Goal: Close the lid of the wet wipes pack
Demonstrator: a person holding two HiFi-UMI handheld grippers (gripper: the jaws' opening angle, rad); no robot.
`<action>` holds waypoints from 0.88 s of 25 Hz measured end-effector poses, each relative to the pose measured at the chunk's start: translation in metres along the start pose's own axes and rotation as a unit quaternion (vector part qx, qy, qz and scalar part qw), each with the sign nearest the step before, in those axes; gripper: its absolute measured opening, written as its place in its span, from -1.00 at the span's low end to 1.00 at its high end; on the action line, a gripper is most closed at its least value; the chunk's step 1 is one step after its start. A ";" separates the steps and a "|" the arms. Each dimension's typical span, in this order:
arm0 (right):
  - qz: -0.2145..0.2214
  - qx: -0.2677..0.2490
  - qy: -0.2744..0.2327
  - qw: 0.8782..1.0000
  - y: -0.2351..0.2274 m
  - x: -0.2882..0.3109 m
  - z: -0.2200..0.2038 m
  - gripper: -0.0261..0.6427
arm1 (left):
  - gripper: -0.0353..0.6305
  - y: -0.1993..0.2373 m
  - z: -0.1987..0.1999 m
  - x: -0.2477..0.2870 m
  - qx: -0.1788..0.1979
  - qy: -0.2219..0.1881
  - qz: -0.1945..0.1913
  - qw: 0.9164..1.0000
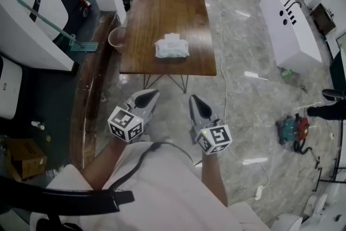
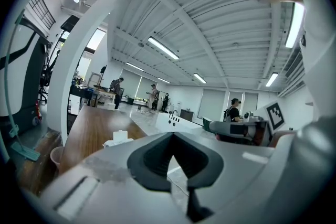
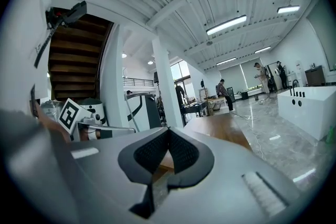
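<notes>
The wet wipes pack (image 1: 172, 48) lies near the front edge of the wooden table (image 1: 162, 2), and its white lid flap (image 1: 172, 37) stands raised at the far side. Both grippers hang close to my body over the floor, well short of the table. The left gripper (image 1: 153, 94) and the right gripper (image 1: 194, 99) point toward the table, each with jaws together and nothing between them. In the left gripper view the left gripper (image 2: 172, 134) is shut, and the pack (image 2: 118, 139) shows small past it. In the right gripper view the right gripper (image 3: 168, 130) is shut before the table (image 3: 223, 129).
A pink bucket (image 1: 116, 38) stands by the table's left leg and a mop (image 1: 59, 30) leans further left. A white cabinet (image 1: 289, 27) lies on the floor at right. A cable (image 1: 223, 67) runs past the table. A red and green device (image 1: 292, 130) sits at lower right.
</notes>
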State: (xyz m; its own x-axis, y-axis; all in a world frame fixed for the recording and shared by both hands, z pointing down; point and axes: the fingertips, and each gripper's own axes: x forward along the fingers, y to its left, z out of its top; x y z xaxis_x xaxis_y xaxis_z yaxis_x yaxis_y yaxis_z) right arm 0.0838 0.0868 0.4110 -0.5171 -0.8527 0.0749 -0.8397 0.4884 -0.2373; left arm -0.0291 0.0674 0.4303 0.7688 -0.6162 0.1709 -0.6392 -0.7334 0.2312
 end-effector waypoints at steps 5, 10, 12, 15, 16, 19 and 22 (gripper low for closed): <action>0.008 0.003 0.002 1.000 -0.012 -0.008 -0.003 -0.89 | -0.88 -0.008 -0.004 0.007 0.000 0.006 0.009 1.000; 0.015 0.007 0.003 1.000 -0.025 -0.016 -0.004 -0.89 | -0.89 -0.019 -0.004 0.012 0.003 0.004 0.021 1.000; 0.020 0.008 0.005 1.000 -0.028 -0.020 -0.006 -0.89 | -0.88 -0.022 -0.007 0.014 0.009 0.006 0.025 1.000; 0.025 0.009 0.009 1.000 -0.033 -0.027 -0.011 -0.89 | -0.88 -0.019 -0.010 0.014 0.006 0.006 0.039 0.999; 0.026 0.010 0.010 1.000 -0.034 -0.030 -0.012 -0.89 | -0.88 -0.018 -0.010 0.012 0.004 0.004 0.045 0.999; 0.028 0.012 0.012 0.999 -0.038 -0.040 -0.014 -0.89 | -0.88 -0.018 -0.008 0.009 0.002 -0.002 0.058 0.998; 0.030 0.014 0.017 0.999 -0.041 -0.044 -0.016 -0.89 | -0.88 -0.019 -0.008 0.009 -0.002 -0.005 0.065 0.998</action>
State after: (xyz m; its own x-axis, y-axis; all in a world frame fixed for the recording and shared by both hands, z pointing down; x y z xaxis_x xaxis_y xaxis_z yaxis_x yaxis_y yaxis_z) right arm 0.1386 0.1075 0.4331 -0.5728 -0.8144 0.0926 -0.8019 0.5334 -0.2693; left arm -0.0100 0.0777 0.4350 0.6797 -0.7085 0.1899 -0.7330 -0.6463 0.2122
